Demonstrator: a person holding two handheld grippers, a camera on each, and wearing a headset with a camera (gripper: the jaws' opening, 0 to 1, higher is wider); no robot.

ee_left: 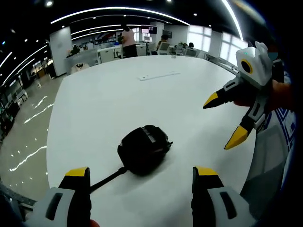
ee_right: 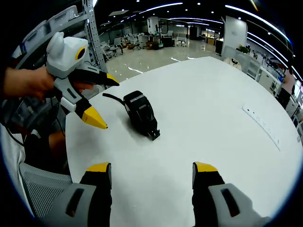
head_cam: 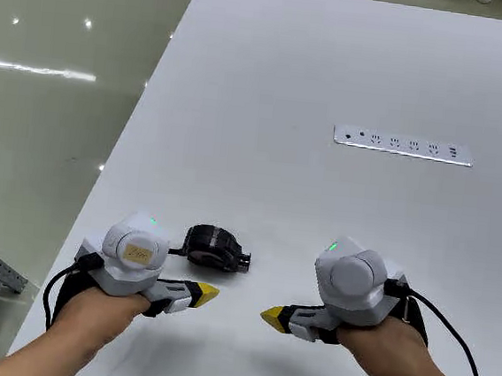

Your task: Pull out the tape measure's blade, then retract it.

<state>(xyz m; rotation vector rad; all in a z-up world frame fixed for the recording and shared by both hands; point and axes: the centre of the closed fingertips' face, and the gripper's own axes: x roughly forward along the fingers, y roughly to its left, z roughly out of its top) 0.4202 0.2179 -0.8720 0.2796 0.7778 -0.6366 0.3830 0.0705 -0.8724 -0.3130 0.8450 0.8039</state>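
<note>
A black tape measure lies on the white table with its blade wound in and its black strap trailing toward my left gripper. That gripper is open, just short of the case and not touching it. In the left gripper view the tape measure sits close ahead of the left gripper. My right gripper is open too, pointing left, a short way right of the case. From the right gripper I see the tape measure further off, with the left gripper beside it.
A white power strip lies flat further back on the right of the table. The table's left edge drops to a shiny floor. A metal rack stands off the table's left side.
</note>
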